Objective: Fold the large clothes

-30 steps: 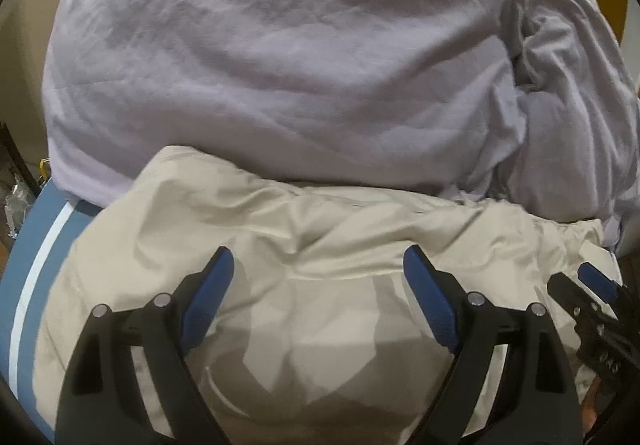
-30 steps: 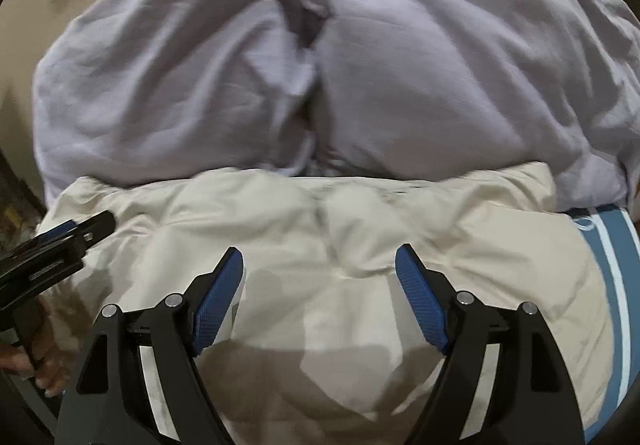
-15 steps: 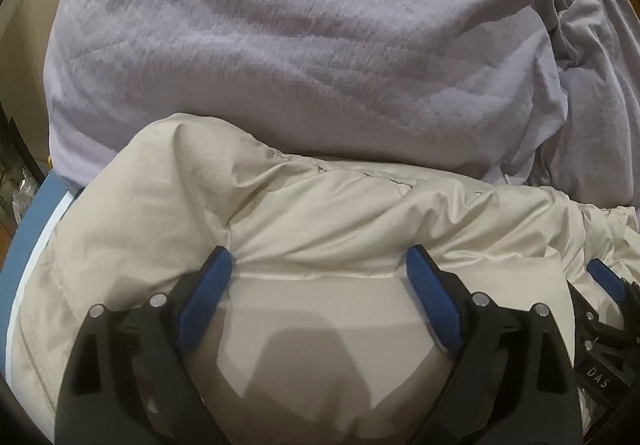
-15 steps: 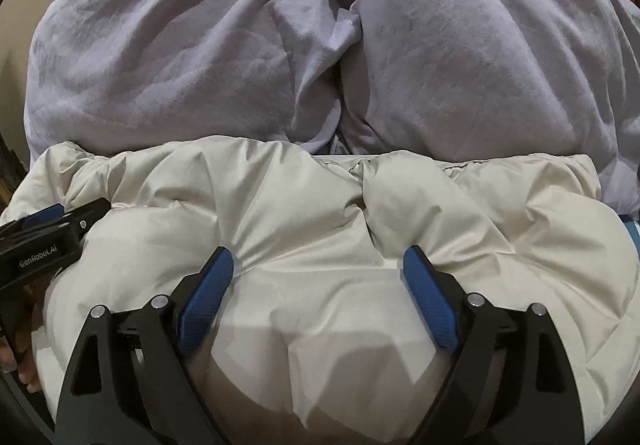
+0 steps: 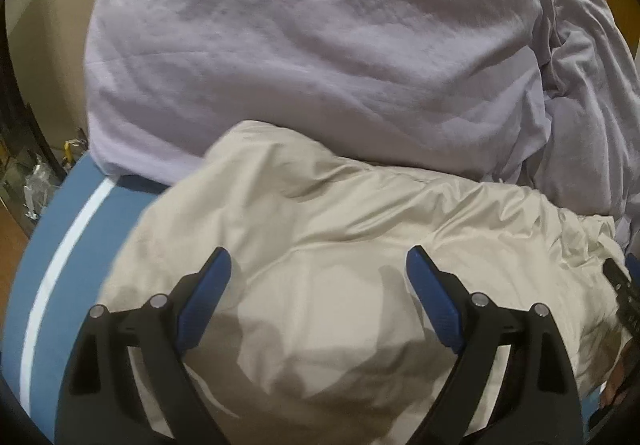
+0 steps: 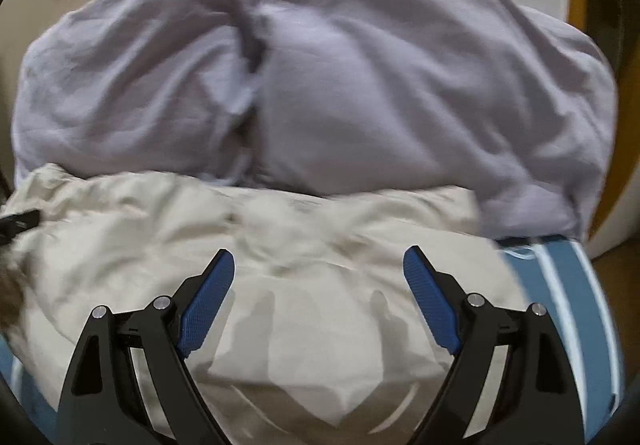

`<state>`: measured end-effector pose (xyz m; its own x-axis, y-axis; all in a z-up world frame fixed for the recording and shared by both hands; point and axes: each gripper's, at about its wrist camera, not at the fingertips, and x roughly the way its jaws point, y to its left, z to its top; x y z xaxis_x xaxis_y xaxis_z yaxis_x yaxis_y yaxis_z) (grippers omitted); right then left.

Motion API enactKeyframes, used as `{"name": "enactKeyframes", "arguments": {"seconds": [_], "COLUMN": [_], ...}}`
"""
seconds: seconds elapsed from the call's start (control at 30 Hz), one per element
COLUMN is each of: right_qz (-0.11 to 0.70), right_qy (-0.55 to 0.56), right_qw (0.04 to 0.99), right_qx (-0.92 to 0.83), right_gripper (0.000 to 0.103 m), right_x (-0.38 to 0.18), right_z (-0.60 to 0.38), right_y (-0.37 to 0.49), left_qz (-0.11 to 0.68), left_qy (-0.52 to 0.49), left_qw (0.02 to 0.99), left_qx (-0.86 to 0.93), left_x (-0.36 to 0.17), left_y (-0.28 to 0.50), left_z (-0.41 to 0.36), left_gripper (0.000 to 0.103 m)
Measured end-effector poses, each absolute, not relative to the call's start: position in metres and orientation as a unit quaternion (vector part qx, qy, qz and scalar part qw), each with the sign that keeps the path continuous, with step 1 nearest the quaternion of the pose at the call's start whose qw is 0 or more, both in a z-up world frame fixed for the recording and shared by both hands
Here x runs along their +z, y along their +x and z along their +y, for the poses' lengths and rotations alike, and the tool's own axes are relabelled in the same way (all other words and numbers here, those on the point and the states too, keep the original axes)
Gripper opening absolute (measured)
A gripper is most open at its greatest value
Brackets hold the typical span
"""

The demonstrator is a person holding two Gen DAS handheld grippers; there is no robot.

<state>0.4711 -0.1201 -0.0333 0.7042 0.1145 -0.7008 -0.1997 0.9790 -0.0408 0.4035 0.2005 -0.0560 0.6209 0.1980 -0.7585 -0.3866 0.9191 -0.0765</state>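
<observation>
1. Lilac bedding (image 5: 312, 57), large, rumpled, heaped in two mounds; lay beyond both sets of jaws and filled the upper part of both wrist views. No container appeared in either view.

2. Blue bed cover (image 5: 52, 277) with white stripe; lay beneath everything. Visible to the left of the left jaws and to the right of the right jaws (image 6: 568, 285).

3. Beige puffy garment (image 5: 340, 245), the task's piece; lay spread and creased on the blue cover, its far edge touching the lilac bedding. It sat directly under and ahead of both sets of jaws (image 6: 280, 245).

4. Left gripper (image 5: 319, 269); jaws stood wide apart above the garment, blue pads clear of the cloth, nothing pinched between them.

5. Right gripper (image 6: 319, 265); jaws likewise spread wide over the garment, holding nothing. Its black tip showed at the right edge of the left wrist view (image 5: 624, 297).

6. A hand (image 6: 10, 285), blurred, at the left edge of the right wrist view beside the garment.

Changes against half a second earlier: the garment's raised ridge beyond the jaws had flattened, and more blue cover showed at both sides. The right jaws stood wider than a second before. In the left view the garment's left edge had drawn in, uncovering the white stripe.
</observation>
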Motion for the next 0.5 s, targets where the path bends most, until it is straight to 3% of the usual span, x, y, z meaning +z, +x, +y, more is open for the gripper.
{"name": "enactKeyframes", "arguments": {"seconds": [0.5], "right_qz": [0.419], "right_qy": [-0.056], "right_qw": [0.906], "right_qx": [0.038], "right_gripper": [0.089], "right_x": [-0.081], "right_z": [-0.153], "right_y": [0.490], "left_qz": [0.411], "left_qy": [-0.086], "left_qw": [0.886], "left_qx": [0.196], "left_x": [-0.085], "left_y": [0.401], "left_z": [0.220], "left_gripper": [0.090]}}
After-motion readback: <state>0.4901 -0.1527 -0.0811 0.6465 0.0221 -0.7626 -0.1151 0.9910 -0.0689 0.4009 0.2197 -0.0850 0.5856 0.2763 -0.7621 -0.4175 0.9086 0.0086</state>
